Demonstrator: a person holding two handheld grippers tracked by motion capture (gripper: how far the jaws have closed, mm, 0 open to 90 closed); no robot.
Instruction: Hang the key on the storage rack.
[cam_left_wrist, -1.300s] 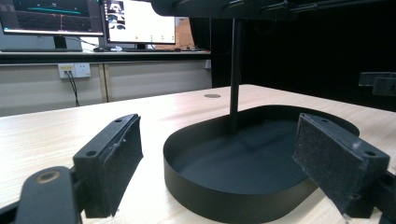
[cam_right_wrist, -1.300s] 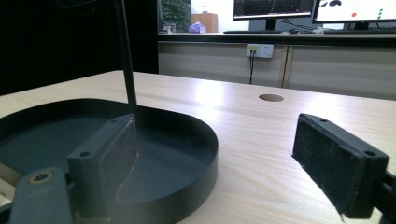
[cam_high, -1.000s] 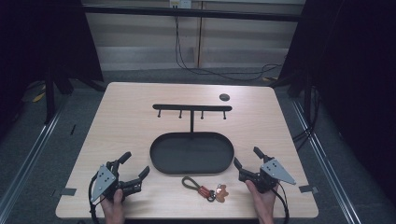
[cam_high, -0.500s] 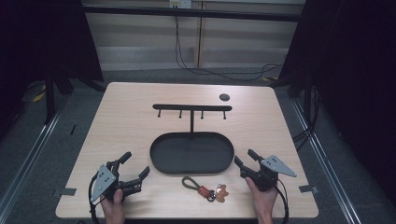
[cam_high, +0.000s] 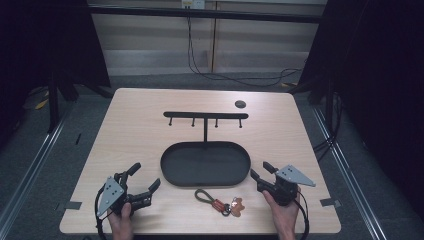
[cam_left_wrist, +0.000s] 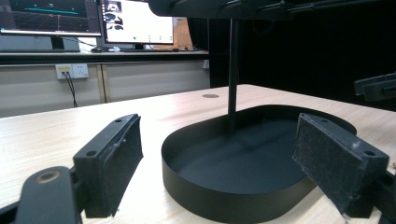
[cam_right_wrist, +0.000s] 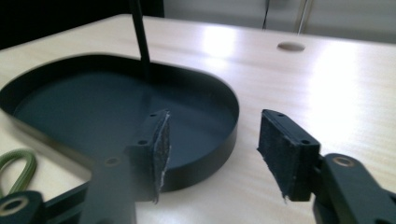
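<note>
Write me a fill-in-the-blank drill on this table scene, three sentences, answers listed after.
1. The green-looped keychain with red and copper pieces lies on the wooden table, outside the black oval metal tray, nearer the ____ tongs.
2. The thin black post stands inside the ____.
3. Both the left tongs and the other pair are ____ and hold nothing.

Missing words: right; tray; open

A black oval metal tray (cam_high: 172, 172) lies flat near the table's front centre, empty. From its far rim a thin black post (cam_high: 205, 131) rises upright to a horizontal black bar with four hooks (cam_high: 206, 115). Just in front of the tray lies an olive cord-loop keychain with red and copper-coloured attachments (cam_high: 220, 201), apart from the tray.
</note>
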